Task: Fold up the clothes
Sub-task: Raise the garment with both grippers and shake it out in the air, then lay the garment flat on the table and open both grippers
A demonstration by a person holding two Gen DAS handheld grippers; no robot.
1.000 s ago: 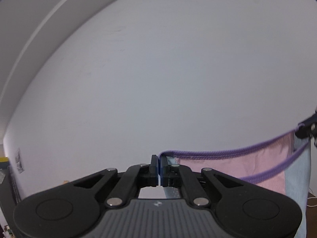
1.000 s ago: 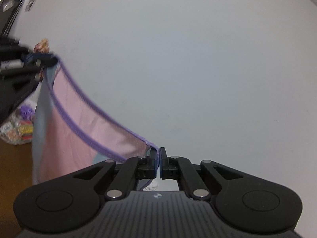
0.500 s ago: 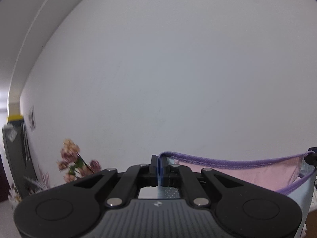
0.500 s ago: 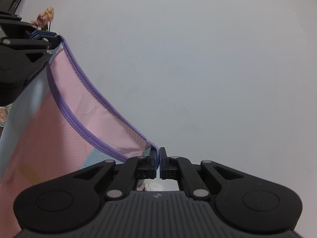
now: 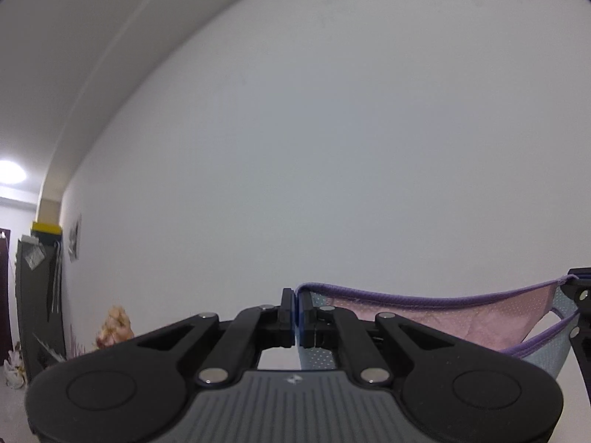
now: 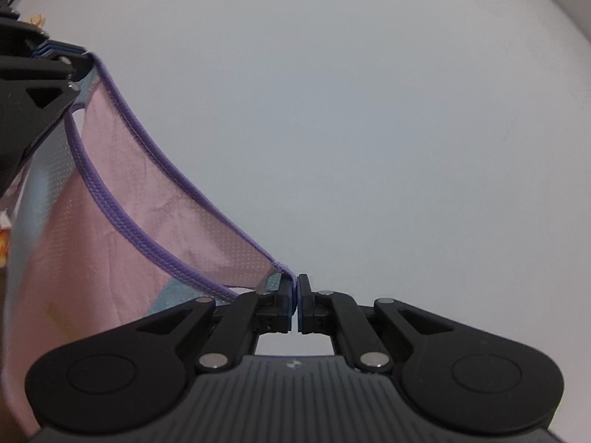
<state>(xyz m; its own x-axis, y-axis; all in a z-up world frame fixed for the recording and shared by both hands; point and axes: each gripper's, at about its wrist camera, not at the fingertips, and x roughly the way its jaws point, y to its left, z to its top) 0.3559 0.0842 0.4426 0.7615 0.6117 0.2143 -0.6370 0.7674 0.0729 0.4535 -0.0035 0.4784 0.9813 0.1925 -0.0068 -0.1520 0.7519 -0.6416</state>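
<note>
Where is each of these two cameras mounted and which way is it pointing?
Left wrist view: sits on the left gripper, looking forward along its shut fingers at a white wall; the garment stretches right to the right gripper.
Right wrist view: sits on the right gripper, facing the same wall; the garment runs up-left to the left gripper.
Shared: both show the purple-trimmed pink garment held taut between the grippers, and the wall.
</note>
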